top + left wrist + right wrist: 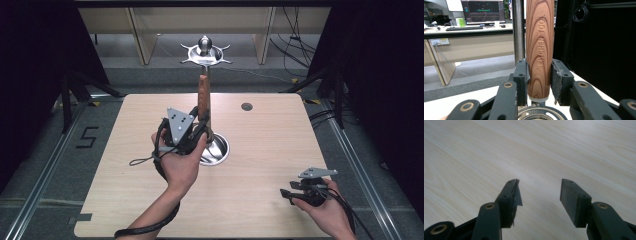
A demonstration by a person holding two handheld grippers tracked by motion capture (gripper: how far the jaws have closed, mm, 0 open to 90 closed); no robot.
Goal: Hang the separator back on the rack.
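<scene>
A wooden handle (202, 94) marked "KITCHEN TOOL" (540, 40) stands upright against the metal pole (518, 30) of a stand in the middle of the table. My left gripper (201, 128) (539, 71) is shut on the handle's lower end, a pad on each side. Below the handle lies the stand's round metal base (220, 150). The part of the tool under the handle is hidden. My right gripper (286, 194) (539, 195) rests open near the table's front right, nothing between its fingers.
The stand's top (205, 52) carries curved metal hooks and a ball. A small dark disc (246, 106) sits in the tabletop (270, 150) at the back right. Cables (295, 45) lie on the floor beyond the table.
</scene>
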